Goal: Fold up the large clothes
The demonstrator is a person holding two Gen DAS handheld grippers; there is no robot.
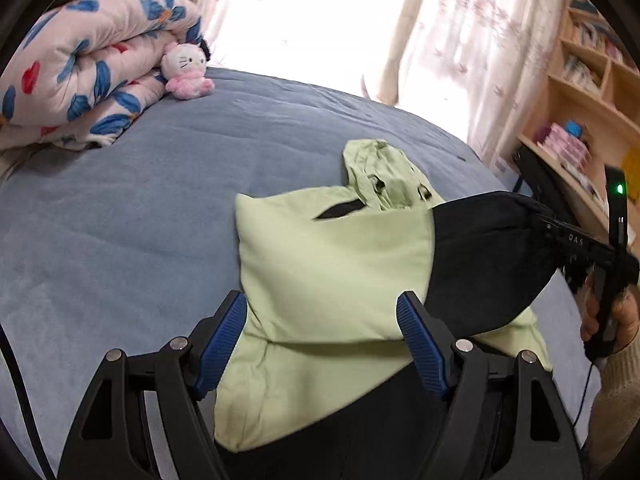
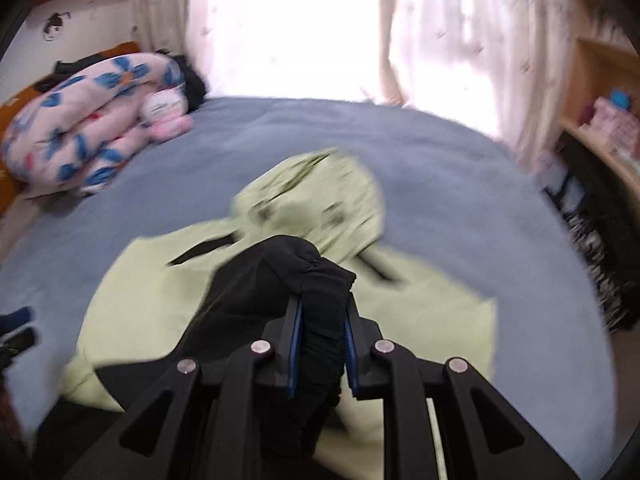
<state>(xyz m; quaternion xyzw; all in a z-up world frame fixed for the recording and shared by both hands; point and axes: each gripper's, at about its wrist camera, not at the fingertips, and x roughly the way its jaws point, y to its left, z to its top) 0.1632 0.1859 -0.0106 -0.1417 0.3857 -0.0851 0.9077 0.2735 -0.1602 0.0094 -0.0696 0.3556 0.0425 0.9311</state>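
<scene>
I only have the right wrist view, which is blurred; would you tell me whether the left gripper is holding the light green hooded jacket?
Observer: No. The left gripper is open, its blue-padded fingers spread over the light green hooded jacket, gripping nothing.
Operator: Where does the black sleeve I am clamping run?
Observer: The black sleeve stretches from the right gripper back toward the jacket's near edge, lifted off the blue bedspread.
Operator: Is the hood flat?
Observer: The hood lies crumpled beyond the collar, on the bedspread.
</scene>
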